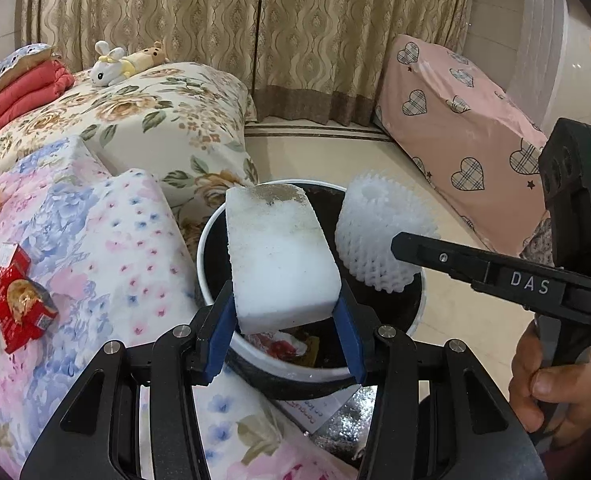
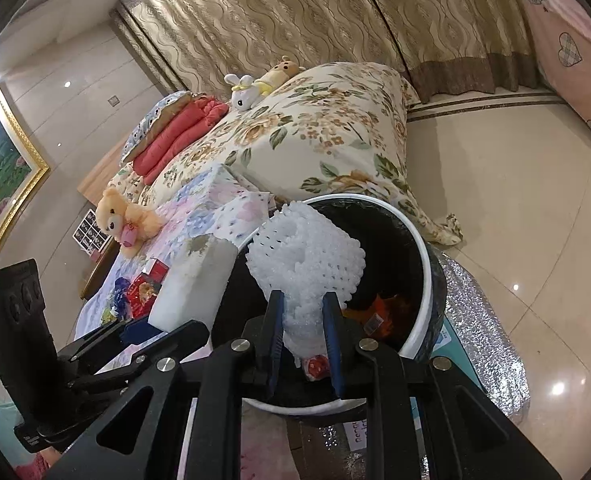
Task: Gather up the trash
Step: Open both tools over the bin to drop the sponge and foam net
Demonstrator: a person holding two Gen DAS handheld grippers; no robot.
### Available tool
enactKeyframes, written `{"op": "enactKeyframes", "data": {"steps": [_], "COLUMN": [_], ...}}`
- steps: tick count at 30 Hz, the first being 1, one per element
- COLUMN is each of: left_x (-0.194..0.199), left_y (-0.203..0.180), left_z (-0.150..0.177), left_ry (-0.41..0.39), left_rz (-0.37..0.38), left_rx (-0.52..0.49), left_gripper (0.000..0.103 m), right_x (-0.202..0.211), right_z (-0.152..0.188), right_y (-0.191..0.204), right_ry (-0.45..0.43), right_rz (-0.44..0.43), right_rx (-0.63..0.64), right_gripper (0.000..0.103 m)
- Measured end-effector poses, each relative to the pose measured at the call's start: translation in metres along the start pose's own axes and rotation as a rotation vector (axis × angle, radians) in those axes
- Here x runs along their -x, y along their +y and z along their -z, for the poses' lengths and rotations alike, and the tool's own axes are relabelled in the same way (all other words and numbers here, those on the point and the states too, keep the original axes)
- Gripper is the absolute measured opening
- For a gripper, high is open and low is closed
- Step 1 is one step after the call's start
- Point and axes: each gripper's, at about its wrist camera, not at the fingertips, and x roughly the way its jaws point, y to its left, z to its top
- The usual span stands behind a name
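Left tongs (image 1: 285,326): black linkage arms, silver screws, blue pads; right tongs (image 2: 303,336) same build, white "DAS" on finger, green LED on housing

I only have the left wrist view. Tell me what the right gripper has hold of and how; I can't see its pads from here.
Observer: The right gripper is shut on the white foam fruit net, pinching its lower end flat between the blue pads.
Operator: Give me what is under that net in the bin.
Observer: Orange wrappers lie in the bin just right of the net, and a small red and white piece sits below the pads.
Operator: Now tell me where my foam block sits relative to the rim.
Observer: From the right wrist view, the white foam block in the left gripper shows left of the bin's rim, overlapping its left edge.
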Motion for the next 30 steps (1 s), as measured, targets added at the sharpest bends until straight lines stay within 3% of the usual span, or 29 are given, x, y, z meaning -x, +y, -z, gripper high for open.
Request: {"op": "enactKeyframes", "data": {"steps": [13, 19, 21, 22, 23, 30], "left_x": [-0.015, -0.016, -0.012, -0.010, -0.007, 0.009], "left_y": [-0.005, -0.002, -0.001, 0.001, 0.003, 0.015], "left_z": [-0.006, -0.004, -0.002, -0.001, 0.000, 0.010], "left_ry": [0.010, 0.032, 0.022, 0.014, 0.006, -0.017], "left_rz": [0.007, 0.010, 0.011, 0.009, 0.007, 0.005], "left_rx": [-0.015, 0.004, 0.009, 0.015, 0.021, 0.061], "left_gripper": [0.048, 0.058, 0.070, 0.077, 0.078, 0.078], "right_x": [-0.009, -0.013, -0.013, -0.012, -0.010, -0.002], "right_z": [-0.004, -0.005, -0.004, -0.004, -0.004, -0.003], "right_y": [-0.010, -0.015, -0.015, -0.015, -0.014, -0.006], "right_ry": [0.027, 0.027, 0.028, 0.023, 0.015, -0.023], "right_rz": [0.021, 0.027, 0.022, 0.015, 0.013, 0.008], "right_rx": [-0.011, -0.043, -0.052, -0.054, -0.054, -0.065], "right_gripper": [0.021, 0.028, 0.037, 0.050, 0.058, 0.069]}}
